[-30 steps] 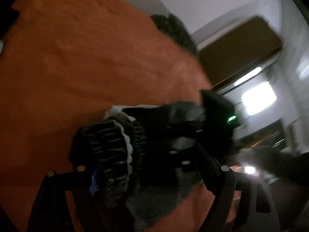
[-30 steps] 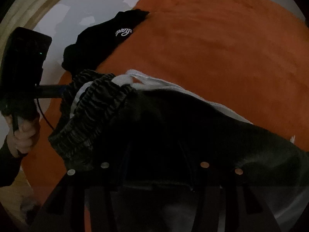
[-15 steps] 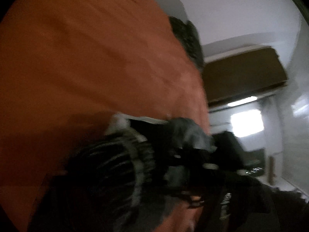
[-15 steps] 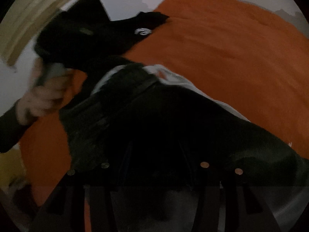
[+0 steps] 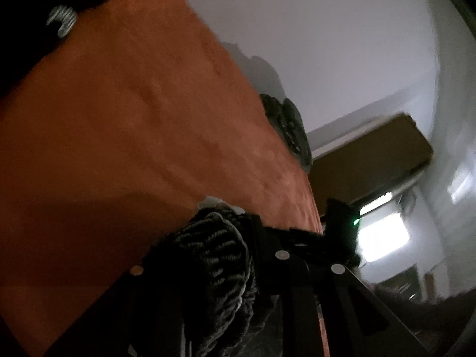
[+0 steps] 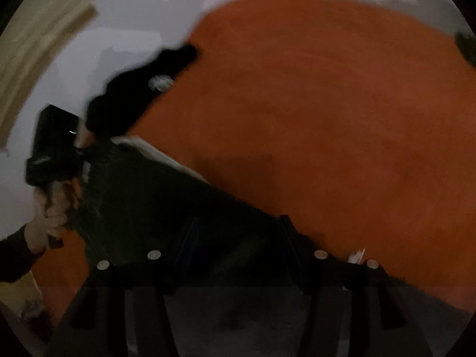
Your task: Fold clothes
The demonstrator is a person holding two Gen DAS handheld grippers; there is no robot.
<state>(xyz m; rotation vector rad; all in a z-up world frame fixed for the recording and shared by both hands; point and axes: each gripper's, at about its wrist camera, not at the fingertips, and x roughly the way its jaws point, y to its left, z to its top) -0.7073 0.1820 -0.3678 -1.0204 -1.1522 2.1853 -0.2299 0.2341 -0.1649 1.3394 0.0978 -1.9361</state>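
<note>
L gripper (image 5: 214, 255), jaws just been closing, is now pinching the ribbed elastic waistband (image 5: 220, 255) of the dark grey sweatpants w/ white lining (image 6: 154, 208). R gripper (image 6: 235, 238) jaws also just been narrowing w/ the pants' cloth between them, and are gripping it. Pants are stretching between both grippers, lying on the orange fuzzy blanket (image 6: 327, 104). Black garment w/ white logo (image 6: 139, 98) is sitting at the blanket's far edge. A hand (image 6: 47, 223) is holding the L gripper's handle.

Three garments: dark trousers (image 6: 154, 208), black top (image 6: 134, 101) (white logo), dark heap (image 5: 288, 125); one orange bedspread (image 6: 327, 119).
</note>
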